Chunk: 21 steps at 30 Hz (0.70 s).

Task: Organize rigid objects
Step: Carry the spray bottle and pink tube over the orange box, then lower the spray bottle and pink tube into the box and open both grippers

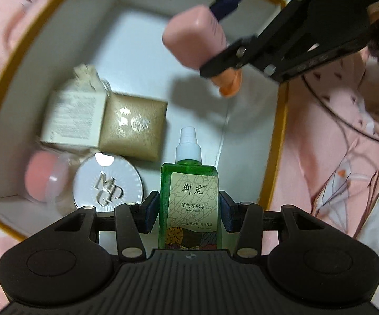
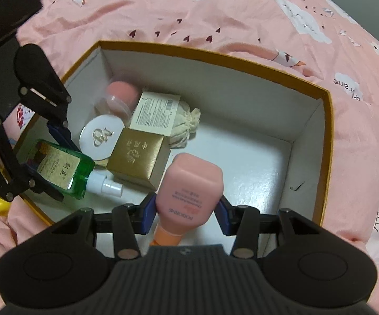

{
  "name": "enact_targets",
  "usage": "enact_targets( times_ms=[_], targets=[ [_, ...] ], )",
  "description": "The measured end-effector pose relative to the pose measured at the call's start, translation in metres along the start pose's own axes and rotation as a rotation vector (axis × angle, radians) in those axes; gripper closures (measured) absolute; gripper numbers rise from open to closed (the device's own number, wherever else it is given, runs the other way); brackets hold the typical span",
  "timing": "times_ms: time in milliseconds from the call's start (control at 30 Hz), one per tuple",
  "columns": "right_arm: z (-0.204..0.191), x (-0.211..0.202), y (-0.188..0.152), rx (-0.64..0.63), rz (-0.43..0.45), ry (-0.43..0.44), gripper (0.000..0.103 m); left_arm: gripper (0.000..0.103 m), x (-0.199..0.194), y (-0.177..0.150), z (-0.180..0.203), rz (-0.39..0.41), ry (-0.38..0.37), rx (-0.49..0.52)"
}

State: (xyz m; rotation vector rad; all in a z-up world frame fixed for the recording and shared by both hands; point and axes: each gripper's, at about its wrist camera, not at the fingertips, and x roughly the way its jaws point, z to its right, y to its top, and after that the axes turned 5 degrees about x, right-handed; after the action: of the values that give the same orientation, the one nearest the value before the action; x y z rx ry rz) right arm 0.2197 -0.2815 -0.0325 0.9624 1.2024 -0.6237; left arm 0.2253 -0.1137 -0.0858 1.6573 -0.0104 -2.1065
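Note:
A green spray bottle (image 1: 189, 183) with a white nozzle sits between the pads of my left gripper (image 1: 189, 210), which is shut on it and points down into a white box with a gold rim (image 1: 281, 131). The right wrist view shows the same green bottle (image 2: 63, 169) in the left gripper (image 2: 58, 162), low over the box's left corner. My right gripper (image 2: 188, 212) is shut on a pink bottle (image 2: 192, 183) with an orange cap, held above the box floor. The left wrist view has that pink bottle (image 1: 194, 36) and the right gripper (image 1: 219, 34) at the upper right.
Inside the box (image 2: 326, 131) lie a gold carton (image 2: 137, 155), a round white compact (image 2: 101, 136), a pink jar (image 2: 118, 97), a white carton (image 2: 155, 113) and a cloth pouch (image 2: 187, 123). Bare floor (image 2: 255, 162) fills its right half. A pink sheet (image 2: 215, 13) surrounds it.

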Motion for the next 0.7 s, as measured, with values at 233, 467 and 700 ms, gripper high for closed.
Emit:
enact_targets(
  times_ms=[233, 467, 700],
  targets=[
    [-0.009, 0.011, 0.001, -0.090, -0.083, 0.033, 0.056, 0.049, 0.012, 0.002, -0.006, -0.034, 0.012, 0.003],
    [-0.013, 0.025, 0.002, -0.152, -0.138, 0.015, 0.056, 0.047, 0.017, -0.001, -0.009, -0.017, -0.005, -0.028],
    [-0.015, 0.029, 0.004, -0.195, -0.167, 0.018, 0.057, 0.035, 0.004, -0.003, -0.006, 0.034, 0.005, -0.031]
  ],
)
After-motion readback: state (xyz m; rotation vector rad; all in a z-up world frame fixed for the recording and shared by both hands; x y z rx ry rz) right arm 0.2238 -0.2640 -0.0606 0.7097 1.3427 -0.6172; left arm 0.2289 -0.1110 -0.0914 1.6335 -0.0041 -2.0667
